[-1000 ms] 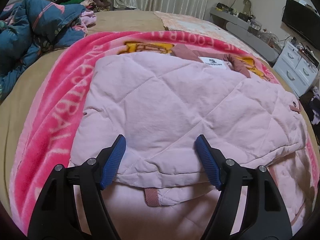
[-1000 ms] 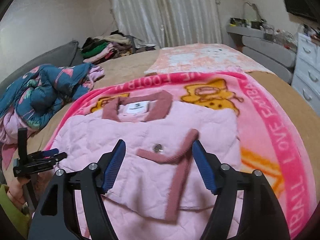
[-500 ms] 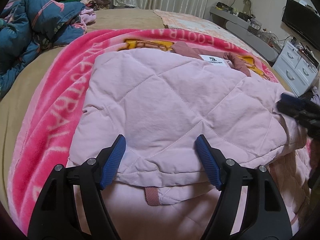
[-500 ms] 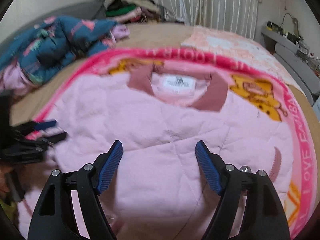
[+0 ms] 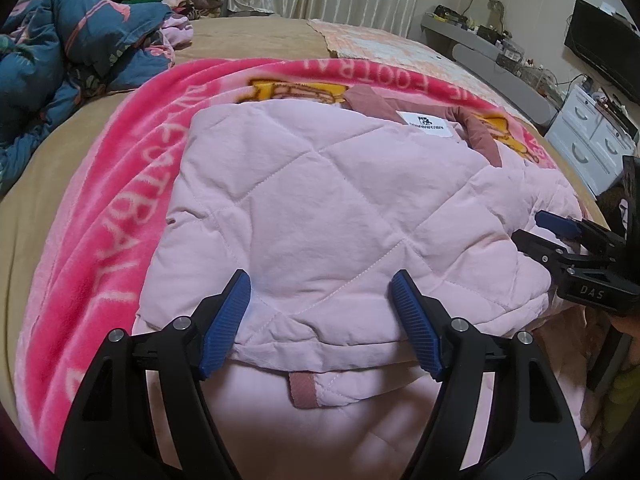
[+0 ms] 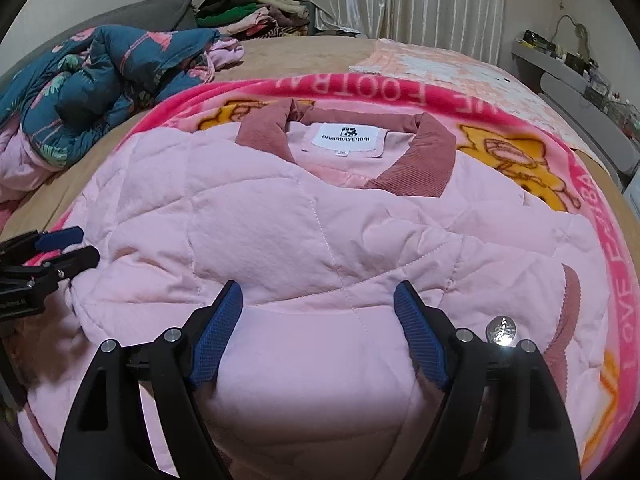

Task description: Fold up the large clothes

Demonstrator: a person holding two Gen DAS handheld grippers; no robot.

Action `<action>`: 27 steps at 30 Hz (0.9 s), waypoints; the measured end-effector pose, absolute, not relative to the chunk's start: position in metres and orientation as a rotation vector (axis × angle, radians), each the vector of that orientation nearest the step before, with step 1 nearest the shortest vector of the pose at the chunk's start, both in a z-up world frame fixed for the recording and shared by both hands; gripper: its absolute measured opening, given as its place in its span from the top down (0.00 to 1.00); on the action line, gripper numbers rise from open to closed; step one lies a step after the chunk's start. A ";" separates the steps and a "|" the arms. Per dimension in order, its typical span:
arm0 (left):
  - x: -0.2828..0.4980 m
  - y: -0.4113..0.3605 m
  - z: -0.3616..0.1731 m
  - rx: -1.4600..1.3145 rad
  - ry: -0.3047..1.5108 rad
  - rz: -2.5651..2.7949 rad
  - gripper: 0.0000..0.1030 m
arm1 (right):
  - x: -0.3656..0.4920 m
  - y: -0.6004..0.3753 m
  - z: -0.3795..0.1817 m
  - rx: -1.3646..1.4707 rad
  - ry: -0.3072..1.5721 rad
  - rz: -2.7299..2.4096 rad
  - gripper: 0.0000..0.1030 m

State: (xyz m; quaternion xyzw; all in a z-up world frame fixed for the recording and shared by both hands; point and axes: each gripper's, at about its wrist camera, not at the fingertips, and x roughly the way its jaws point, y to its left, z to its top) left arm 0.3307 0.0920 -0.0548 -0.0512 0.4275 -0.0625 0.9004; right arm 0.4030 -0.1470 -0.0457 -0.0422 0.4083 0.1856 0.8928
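A pink quilted jacket (image 6: 304,240) lies spread on a pink fleece blanket (image 5: 100,216) on the bed, its corduroy collar (image 6: 424,160) and white neck label (image 6: 348,136) at the far side. The left gripper (image 5: 320,300) stands with its jaws held apart over the near folded edge of the jacket; the quilted fold sits between and just beyond the blue pads (image 5: 228,320), and whether they press on the cloth cannot be told. The right gripper (image 6: 318,308) hovers over the jacket's middle with its jaws opening and only flat fabric beneath them, nothing pinched. A metal snap button (image 6: 500,330) shows beside its right finger. Left of the blanket the tan bedsheet (image 5: 248,40) lies bare up to a crumpled blue floral quilt (image 6: 100,76); a heap of clothes (image 6: 248,12) sits at the far edge by the curtain (image 6: 400,0). To the right stand white drawers (image 5: 592,136).
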 end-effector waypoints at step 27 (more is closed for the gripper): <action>0.304 0.093 -0.019 -0.119 0.841 -0.098 0.09 | 0.355 -0.180 -0.006 0.089 0.795 0.396 0.04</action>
